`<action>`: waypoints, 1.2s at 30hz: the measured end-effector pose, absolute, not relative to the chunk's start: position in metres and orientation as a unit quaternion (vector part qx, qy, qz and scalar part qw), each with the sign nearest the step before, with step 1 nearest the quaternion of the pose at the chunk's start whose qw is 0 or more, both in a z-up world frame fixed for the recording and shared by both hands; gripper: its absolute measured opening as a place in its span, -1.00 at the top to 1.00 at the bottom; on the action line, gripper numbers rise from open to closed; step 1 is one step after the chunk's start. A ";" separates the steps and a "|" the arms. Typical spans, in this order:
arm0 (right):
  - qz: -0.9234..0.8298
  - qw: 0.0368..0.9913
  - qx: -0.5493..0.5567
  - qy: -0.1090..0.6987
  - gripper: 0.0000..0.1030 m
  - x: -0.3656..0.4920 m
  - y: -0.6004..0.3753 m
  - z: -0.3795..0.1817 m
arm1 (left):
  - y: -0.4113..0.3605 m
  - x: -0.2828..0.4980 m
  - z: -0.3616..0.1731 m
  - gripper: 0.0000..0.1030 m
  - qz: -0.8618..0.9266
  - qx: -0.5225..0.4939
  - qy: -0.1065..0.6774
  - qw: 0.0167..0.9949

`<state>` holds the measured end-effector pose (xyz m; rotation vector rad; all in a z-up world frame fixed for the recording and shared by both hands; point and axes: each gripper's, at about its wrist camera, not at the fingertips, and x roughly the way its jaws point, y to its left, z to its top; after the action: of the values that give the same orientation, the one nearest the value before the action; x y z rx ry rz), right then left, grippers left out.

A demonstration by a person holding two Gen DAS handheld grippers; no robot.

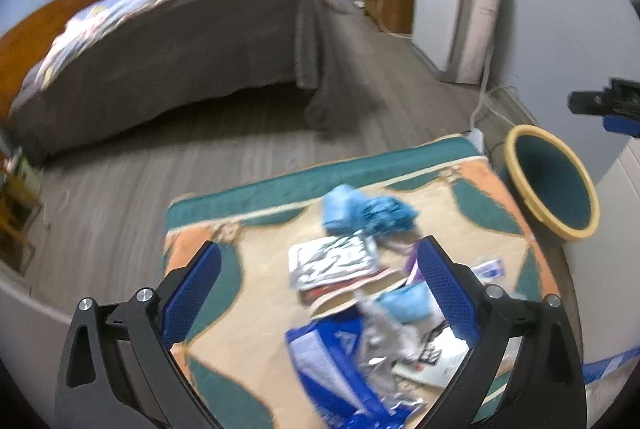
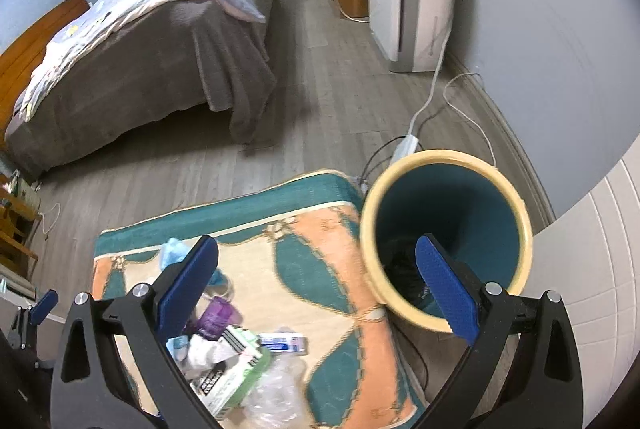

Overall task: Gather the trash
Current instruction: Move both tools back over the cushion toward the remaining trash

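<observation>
Both tongs spread wide, nothing held. Left tongs [image 1: 318,273] hover over trash pile [image 1: 360,293] on patterned rug [image 1: 256,309]. Right tongs [image 2: 316,269] near teal bin [image 2: 448,229], which sits beside rug edge.

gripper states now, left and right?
Left gripper: open, empty, above the silver foil wrapper.
Right gripper: open, empty, beside the teal yellow-rimmed bin.

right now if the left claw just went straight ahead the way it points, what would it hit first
Probably the trash pile on the rug: the left claw, open and empty, frames the silver foil wrapper, with the blue crumpled cloth beyond it. Blur and fisheye make depth uncertain.
</observation>
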<state>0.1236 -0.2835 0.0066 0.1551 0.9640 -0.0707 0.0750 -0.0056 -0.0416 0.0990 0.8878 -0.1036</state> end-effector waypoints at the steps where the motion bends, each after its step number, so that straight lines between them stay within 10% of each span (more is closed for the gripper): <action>1: -0.028 0.882 0.066 0.465 -0.89 0.124 -0.275 0.005 | 0.002 0.075 -0.043 -0.89 -0.044 0.036 0.432 0.900; 36: 0.088 0.809 0.021 0.581 -0.89 0.124 -0.137 -0.097 | 0.082 0.084 -0.062 -0.89 -0.014 0.020 0.447 0.894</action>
<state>0.1236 -0.1372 -0.0965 0.0448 1.2425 0.1890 0.0837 0.0824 -0.0615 0.0423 0.9260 -0.0286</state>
